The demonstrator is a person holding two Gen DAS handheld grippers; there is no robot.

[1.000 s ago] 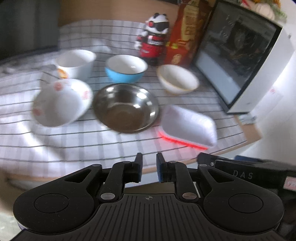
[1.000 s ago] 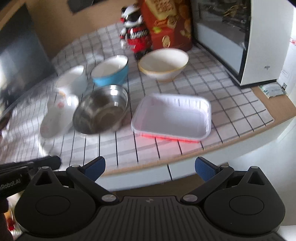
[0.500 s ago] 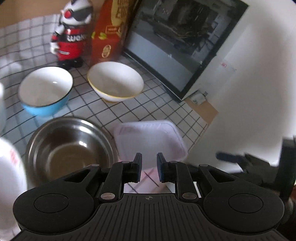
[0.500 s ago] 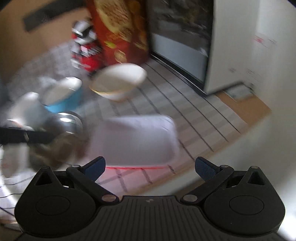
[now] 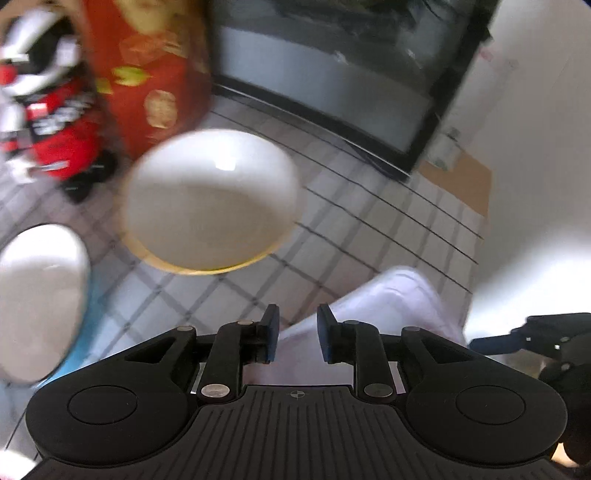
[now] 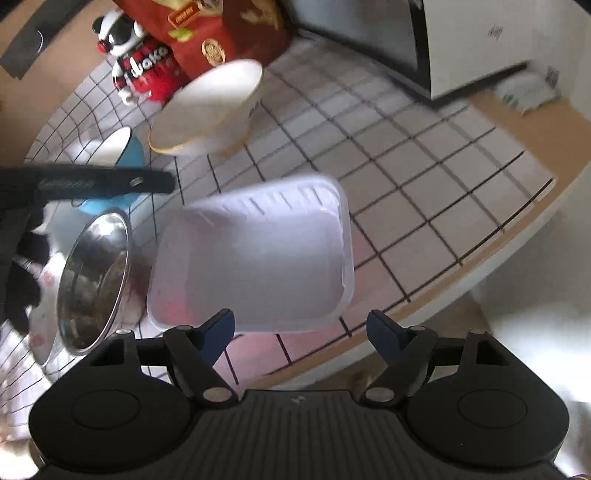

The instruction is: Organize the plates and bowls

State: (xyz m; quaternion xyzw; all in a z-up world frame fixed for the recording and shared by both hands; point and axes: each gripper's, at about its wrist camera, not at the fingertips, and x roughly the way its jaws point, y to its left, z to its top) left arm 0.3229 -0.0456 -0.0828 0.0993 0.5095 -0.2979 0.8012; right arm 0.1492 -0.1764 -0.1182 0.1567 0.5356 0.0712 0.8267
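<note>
A cream bowl (image 5: 210, 199) with a gold rim stands on the checked cloth; it shows again in the right wrist view as the cream bowl (image 6: 210, 107). A blue bowl (image 5: 40, 302) sits at the left edge. My left gripper (image 5: 295, 334) hovers over the near corner of the white foam tray (image 5: 391, 306), its jaws opening with nothing gripped. My right gripper (image 6: 299, 332) hangs over the white foam tray (image 6: 258, 251) near the table's front edge, jaws closing, pads touching nothing. A steel bowl (image 6: 96, 280) lies left of the tray, on a patterned plate (image 6: 44, 325).
A panda figure (image 6: 140, 62) and a red snack bag (image 6: 221, 33) stand behind the bowls. A white microwave (image 6: 461, 40) fills the back right. The blue bowl (image 6: 122, 162) is partly hidden by the other gripper's finger (image 6: 103, 182). The table edge (image 6: 480, 258) curves at the right.
Both grippers have dropped closer to the table and swung right toward the tray. The left jaws have parted a little; the right jaws have narrowed.
</note>
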